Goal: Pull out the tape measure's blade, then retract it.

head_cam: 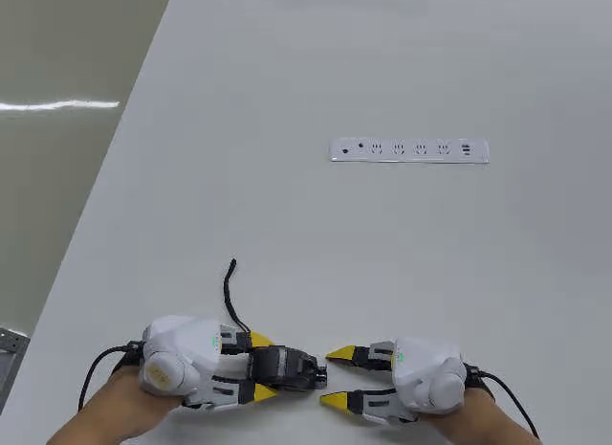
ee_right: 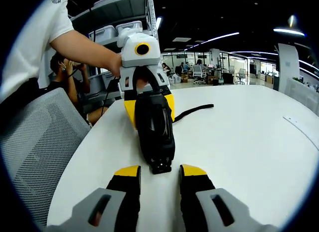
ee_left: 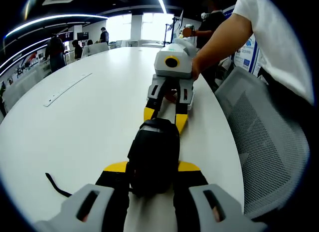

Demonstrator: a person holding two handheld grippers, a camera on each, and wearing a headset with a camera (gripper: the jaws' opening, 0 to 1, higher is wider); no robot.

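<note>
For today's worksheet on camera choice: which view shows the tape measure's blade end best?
The right gripper view: the tape measure turns that end toward it. The left gripper view shows its back between the jaws; the head view, its top.

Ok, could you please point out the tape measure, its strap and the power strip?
tape measure (head_cam: pixel 287 367), head view, middle of its black case.
strap (head_cam: pixel 228 290), head view, midway along the cord.
power strip (head_cam: pixel 409 150), head view, centre of its top face.
</note>
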